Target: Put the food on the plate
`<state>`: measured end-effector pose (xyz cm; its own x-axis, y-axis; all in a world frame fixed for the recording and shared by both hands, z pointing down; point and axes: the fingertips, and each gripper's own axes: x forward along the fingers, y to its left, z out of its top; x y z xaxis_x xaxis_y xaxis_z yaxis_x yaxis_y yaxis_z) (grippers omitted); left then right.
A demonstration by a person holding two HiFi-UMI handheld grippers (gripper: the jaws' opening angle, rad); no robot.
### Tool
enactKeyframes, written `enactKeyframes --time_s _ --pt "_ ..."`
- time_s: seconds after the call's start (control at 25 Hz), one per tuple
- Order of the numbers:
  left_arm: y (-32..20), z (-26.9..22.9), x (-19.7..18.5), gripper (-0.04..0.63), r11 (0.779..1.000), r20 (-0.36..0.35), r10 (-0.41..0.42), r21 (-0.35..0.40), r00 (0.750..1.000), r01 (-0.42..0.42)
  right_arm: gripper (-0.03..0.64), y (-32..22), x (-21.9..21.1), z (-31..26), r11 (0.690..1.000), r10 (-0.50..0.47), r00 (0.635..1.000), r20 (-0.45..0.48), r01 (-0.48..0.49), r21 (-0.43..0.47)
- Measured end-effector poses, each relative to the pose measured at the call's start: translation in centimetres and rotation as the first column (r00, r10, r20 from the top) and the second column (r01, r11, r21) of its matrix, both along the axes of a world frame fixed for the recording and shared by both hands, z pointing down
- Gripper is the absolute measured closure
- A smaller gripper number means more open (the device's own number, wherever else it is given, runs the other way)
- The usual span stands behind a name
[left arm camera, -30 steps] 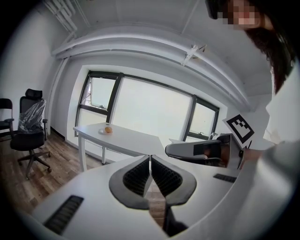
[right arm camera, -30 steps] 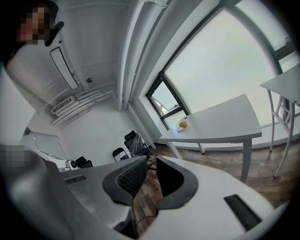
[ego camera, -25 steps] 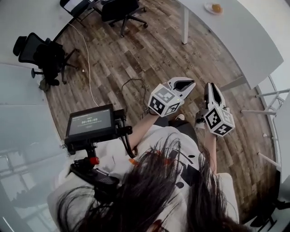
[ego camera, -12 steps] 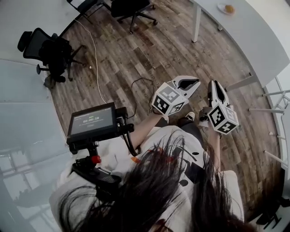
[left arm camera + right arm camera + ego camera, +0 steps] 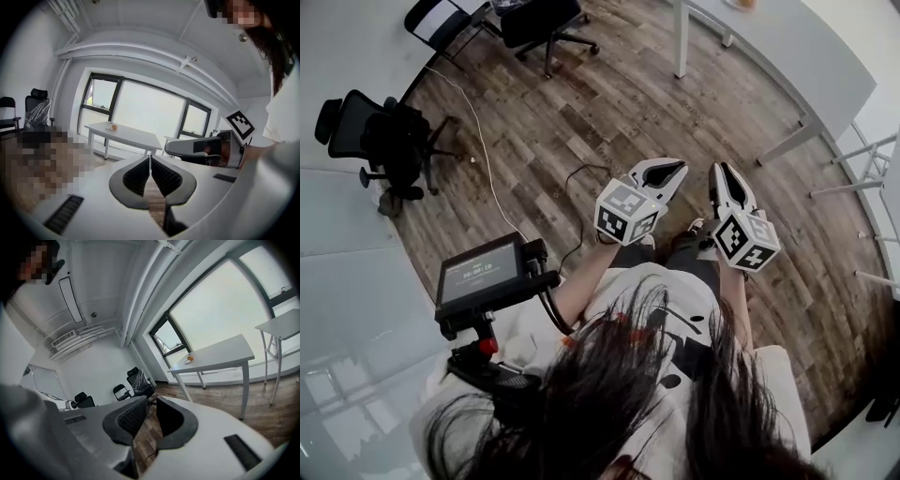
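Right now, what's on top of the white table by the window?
A small plate and an orange piece of food, near one end of the white table. Too small to tell whether the food sits on the plate or beside it.

The left claw (image 5: 673,170) and the right claw (image 5: 721,174) are held out in front of the body, side by side, near each other but apart, and both point to the far side and only a little downward. The jaws of the left claw are pressed together with nothing between them, and the right claw is closed and empty too. The left forearm (image 5: 581,277) and the right forearm (image 5: 735,305) reach forward from the torso.
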<state>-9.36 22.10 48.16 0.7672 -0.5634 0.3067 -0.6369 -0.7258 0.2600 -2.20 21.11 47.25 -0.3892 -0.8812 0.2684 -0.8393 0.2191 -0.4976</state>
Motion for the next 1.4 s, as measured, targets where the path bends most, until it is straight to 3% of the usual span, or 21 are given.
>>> enactKeyframes --time_s 0.24,1.4 --pt "3.2 -0.8 -2.3 0.58 1.0 -0.034 0.006 0.018 0.999 -0.005 0.546 4.0 -2.2 -0.8 1.0 0.004 0.999 -0.043 -0.003 0.013" --pt "3.4 -0.7 -1.1 0.58 0.998 -0.034 0.053 0.038 0.998 -0.051 0.546 4.4 -1.9 -0.3 1.0 0.003 0.997 -0.079 -0.002 0.007"
